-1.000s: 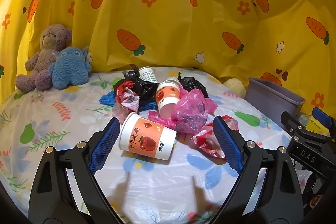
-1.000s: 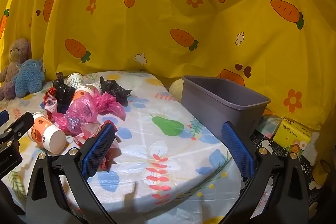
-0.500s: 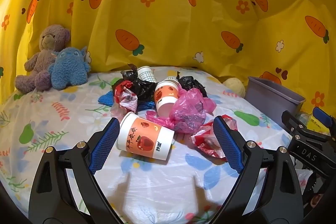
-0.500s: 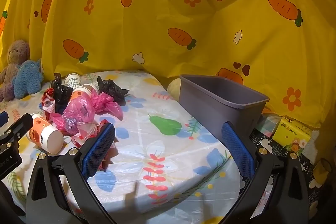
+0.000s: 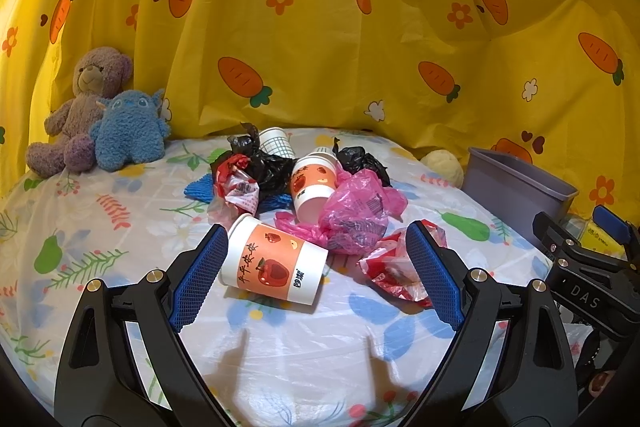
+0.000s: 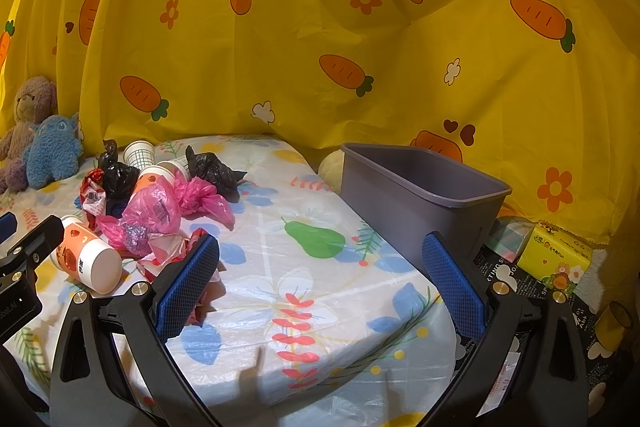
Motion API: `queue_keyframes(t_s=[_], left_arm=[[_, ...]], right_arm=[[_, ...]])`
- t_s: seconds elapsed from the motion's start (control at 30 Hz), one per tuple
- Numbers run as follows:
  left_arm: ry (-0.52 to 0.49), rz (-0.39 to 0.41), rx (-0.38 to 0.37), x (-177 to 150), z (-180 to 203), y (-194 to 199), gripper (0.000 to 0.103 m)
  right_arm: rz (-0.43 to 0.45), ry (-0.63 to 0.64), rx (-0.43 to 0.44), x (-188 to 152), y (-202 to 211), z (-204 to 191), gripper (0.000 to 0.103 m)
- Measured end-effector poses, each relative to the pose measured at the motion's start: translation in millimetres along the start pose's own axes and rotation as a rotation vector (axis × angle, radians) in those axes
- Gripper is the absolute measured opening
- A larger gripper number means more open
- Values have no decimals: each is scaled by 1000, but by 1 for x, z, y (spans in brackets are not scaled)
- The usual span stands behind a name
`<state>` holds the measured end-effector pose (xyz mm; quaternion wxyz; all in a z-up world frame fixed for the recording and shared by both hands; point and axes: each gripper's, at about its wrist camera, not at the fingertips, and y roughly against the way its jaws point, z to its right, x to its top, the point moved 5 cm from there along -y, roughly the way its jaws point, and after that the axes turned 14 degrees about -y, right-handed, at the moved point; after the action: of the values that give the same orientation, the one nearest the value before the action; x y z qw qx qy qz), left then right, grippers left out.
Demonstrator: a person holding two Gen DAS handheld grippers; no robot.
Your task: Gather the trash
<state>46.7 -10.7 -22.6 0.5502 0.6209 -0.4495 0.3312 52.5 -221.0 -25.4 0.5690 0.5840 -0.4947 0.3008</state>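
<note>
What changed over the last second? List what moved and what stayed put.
The left gripper has eased forward toward the tipped orange paper cup, which now lies between its open fingers, ungrasped. The right gripper drifted slightly, open and empty. The trash pile, grey bin and plush toys stayed put.

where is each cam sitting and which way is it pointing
Left wrist: rides on the left claw, facing the trash pile; its open blue fingers frame the lying orange cup, and the right claw shows at right.
Right wrist: rides on the right claw, facing the bed edge and the gray bin; the left claw shows at left.
Both see the orange cup, pink bag, bin and plush toys.
</note>
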Motion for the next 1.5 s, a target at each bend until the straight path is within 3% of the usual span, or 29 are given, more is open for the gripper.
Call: queue_keyframes(t_s=[1.5], left_arm=[[7, 18, -16, 12, 0, 7, 89]], right_arm=[[6, 9, 6, 4, 6, -3, 98]])
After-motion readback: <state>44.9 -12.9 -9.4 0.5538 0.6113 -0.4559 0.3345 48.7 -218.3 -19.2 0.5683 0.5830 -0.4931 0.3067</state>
